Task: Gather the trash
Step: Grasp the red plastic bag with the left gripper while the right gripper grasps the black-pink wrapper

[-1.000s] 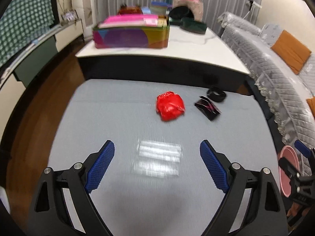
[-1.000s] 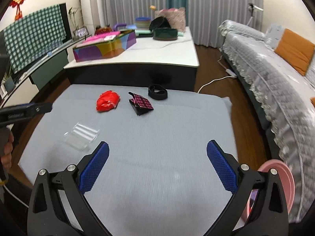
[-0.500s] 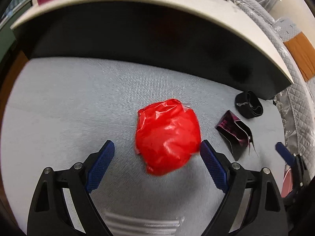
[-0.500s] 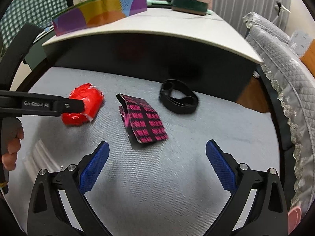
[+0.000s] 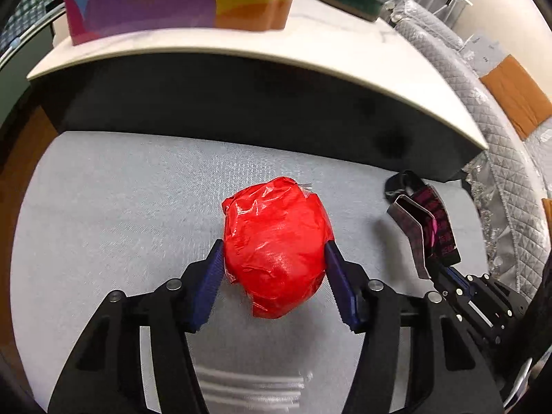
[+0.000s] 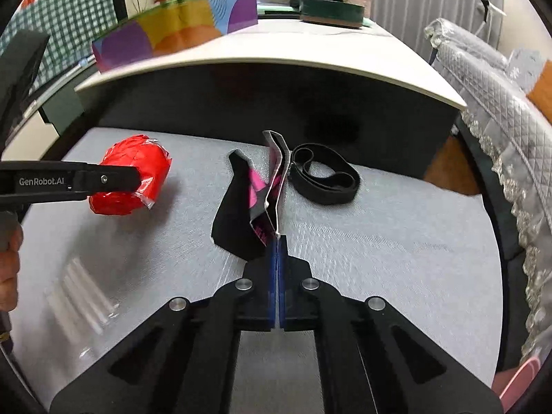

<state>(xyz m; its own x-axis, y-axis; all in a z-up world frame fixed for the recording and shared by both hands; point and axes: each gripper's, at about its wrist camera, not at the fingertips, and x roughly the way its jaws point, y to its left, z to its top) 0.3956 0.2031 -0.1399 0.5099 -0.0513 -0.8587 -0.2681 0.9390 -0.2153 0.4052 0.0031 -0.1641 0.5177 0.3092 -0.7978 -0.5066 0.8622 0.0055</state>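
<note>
Red crinkled plastic, a wadded bag (image 5: 276, 248), lies at centre frame on the grey cloth-covered table (image 5: 103, 207). The left tongs (image 5: 274, 276) are closing on it, blue pads (image 5: 210, 276) touching both flanks. Probably light and soft, it should crush under pressure; a grip across its middle suits. In the right view, the right tongs (image 6: 277, 241) are clenched on the lower edge of a black-and-pink foil wrapper (image 6: 262, 193): thin, probably slippery, best pinched at an edge. A black band (image 6: 324, 179) lies just beside it.
</note>
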